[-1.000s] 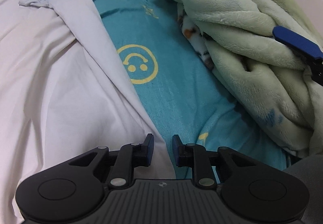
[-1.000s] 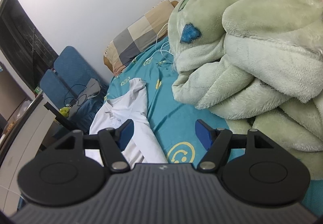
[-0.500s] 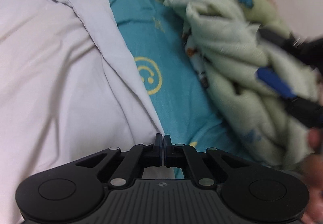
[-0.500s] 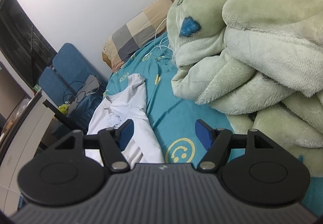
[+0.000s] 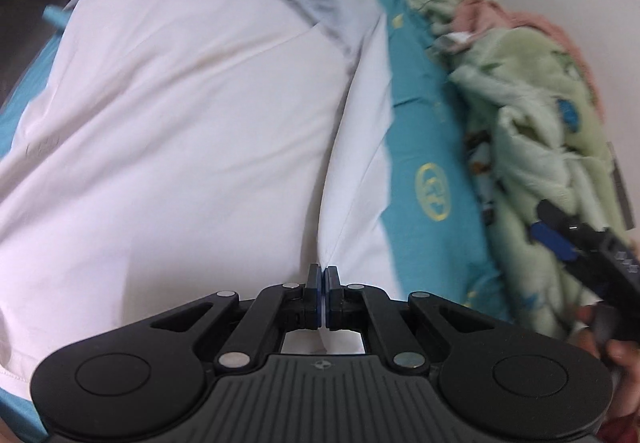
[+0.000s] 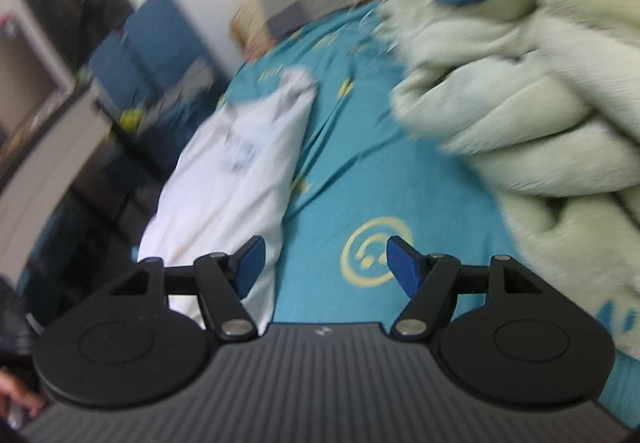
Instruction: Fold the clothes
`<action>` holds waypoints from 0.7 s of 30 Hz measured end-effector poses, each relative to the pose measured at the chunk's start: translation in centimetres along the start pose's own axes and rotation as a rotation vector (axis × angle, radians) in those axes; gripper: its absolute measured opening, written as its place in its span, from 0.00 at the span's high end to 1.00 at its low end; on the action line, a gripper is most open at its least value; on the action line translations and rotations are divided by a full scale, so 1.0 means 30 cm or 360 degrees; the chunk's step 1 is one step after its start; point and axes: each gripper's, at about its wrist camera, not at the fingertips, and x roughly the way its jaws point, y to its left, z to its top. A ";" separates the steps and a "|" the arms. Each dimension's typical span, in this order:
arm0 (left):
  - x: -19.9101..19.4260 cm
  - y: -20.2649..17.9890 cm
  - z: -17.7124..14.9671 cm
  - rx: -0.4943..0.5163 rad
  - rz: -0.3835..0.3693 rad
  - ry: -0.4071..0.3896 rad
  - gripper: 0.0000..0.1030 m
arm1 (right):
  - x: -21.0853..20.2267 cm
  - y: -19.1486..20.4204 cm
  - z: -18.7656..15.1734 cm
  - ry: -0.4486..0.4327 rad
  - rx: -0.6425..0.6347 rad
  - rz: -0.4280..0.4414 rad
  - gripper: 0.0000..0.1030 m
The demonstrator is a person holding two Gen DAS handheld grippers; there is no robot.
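The left gripper [image 5: 322,275] pinches the white shirt's [image 5: 180,131] hem edge; the right gripper [image 6: 323,263] hangs released over bare teal bedsheet [image 6: 360,179] beside the green blanket [image 6: 532,115].

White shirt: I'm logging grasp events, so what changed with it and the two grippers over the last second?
The left gripper went from open to shut on the white shirt, pinching its near edge, and is drawing that edge over the shirt's body, away from the green blanket. The right gripper stayed open and empty above the teal bedsheet; the blanket remains heaped alongside.
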 end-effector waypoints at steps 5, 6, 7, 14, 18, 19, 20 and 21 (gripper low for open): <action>0.025 -0.002 -0.007 0.0060 -0.0009 0.0025 0.98 | 0.092 0.095 -0.048 0.0276 -0.0182 0.0082 0.32; 0.020 -0.008 -0.006 0.0080 -0.0018 0.0011 0.98 | 0.113 0.114 -0.060 0.0339 -0.0211 0.0100 0.32; 0.013 -0.012 -0.007 0.0097 -0.0028 -0.0010 0.98 | 0.132 0.139 -0.071 0.0395 -0.0255 0.0116 0.33; -0.057 0.027 0.007 -0.0030 -0.0121 -0.0148 0.85 | 0.234 0.299 -0.171 0.0709 -0.0577 0.0132 0.35; -0.080 0.053 0.033 -0.0106 -0.0126 -0.0210 0.83 | 0.279 0.366 -0.242 0.0873 -0.0769 0.0073 0.50; -0.086 0.059 0.035 -0.0119 -0.0131 -0.0217 0.83 | 0.277 0.378 -0.255 0.0903 -0.0797 0.0056 0.75; -0.091 0.064 0.035 -0.0129 -0.0138 -0.0220 0.83 | 0.274 0.389 -0.267 0.0934 -0.0824 0.0039 0.91; -0.096 0.069 0.035 -0.0139 -0.0145 -0.0222 0.83 | 0.271 0.401 -0.280 0.0964 -0.0851 0.0022 0.91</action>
